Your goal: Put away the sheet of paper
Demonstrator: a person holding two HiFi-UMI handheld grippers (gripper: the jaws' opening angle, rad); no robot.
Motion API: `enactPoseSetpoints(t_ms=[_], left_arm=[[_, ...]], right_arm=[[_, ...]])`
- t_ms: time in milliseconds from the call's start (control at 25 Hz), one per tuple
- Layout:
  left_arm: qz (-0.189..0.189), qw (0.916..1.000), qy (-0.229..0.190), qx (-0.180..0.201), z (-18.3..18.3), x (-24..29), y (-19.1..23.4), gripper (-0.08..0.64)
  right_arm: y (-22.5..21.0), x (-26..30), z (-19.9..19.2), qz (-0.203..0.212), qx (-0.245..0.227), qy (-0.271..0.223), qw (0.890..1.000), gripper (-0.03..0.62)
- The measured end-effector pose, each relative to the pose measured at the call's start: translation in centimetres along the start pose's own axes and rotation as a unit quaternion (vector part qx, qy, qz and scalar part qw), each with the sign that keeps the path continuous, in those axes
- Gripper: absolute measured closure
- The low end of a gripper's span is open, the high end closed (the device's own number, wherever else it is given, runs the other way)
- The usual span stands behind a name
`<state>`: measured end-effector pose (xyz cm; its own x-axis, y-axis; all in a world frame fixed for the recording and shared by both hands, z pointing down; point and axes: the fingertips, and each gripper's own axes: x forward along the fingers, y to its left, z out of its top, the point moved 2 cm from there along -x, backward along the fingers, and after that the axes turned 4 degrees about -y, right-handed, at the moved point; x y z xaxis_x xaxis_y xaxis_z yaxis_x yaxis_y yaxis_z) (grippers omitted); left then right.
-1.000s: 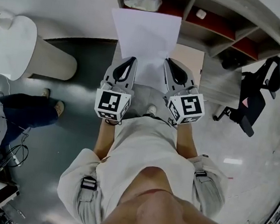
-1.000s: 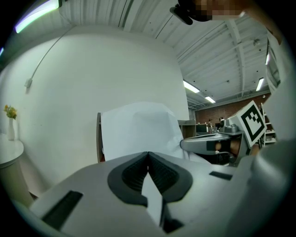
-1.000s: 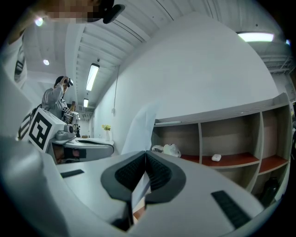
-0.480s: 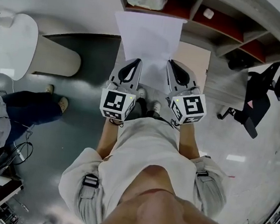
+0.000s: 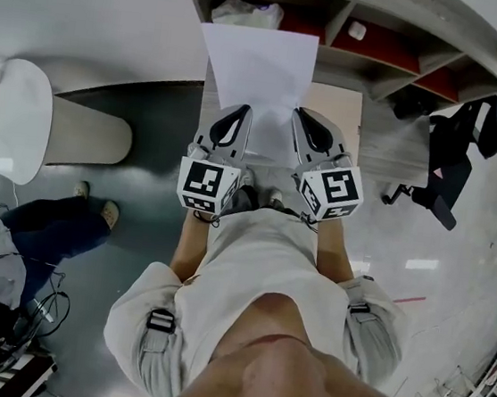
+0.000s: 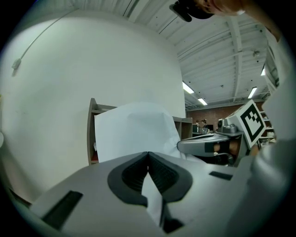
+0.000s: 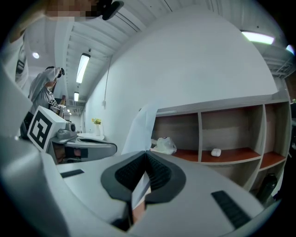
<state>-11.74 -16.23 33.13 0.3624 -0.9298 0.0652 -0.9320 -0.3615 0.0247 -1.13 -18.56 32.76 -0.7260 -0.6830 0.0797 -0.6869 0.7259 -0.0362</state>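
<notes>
Sheet of paper (image 5: 258, 64) — clamped by left gripper (image 5: 237, 115), right gripper (image 5: 300, 119), near shelf (image 5: 406, 10)

Bright ceiling strip lights (image 7: 83, 65); fisheye edges, sharp focus.

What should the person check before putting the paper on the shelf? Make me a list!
1. Left tongs pinch the sheet of paper: ok.
2. Right tongs pinch it too: ok.
3. Paper points toward the shelf: ok.
4. Cubby straight ahead is free: not ok, a crumpled bag lies in it.
5. Next cubby has room: ok, only a small white thing shows in it.
6. Paper fits inside a cubby: cannot tell.
</notes>
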Motion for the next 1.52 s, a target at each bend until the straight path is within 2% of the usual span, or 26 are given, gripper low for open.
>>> enactPoseSetpoints(t_ms=[320,520,720,1240,1520], left_arm=[[-0.03,0.9994,0.014,-0.008,-2.1,2.1,2.0,0.541],[-0.042,0.9986,0.025,-0.019,-5.0,3.4,2.5,0.541],[-0.051,0.9968,0.053,-0.03,-8.2,4.1,2.4,0.541],[-0.089,0.9868,0.127,-0.045,-15.9,5.7,2.7,0.541],[-0.108,0.981,0.149,-0.063,-18.4,6.4,2.6,0.541]], right_arm=[[-0.9,1.8,-2.0,-0.025,0.004,0.026,0.999,0.572],[-1.2,2.6,-4.9,-0.027,0.011,0.06,0.998,0.572],[-1.5,2.8,-8.1,-0.027,0.022,0.095,0.995,0.572],[-2.6,4.2,-15.7,-0.042,0.052,0.168,0.983,0.572],[-2.6,3.6,-19.6,-0.067,0.082,0.203,0.973,0.572]])
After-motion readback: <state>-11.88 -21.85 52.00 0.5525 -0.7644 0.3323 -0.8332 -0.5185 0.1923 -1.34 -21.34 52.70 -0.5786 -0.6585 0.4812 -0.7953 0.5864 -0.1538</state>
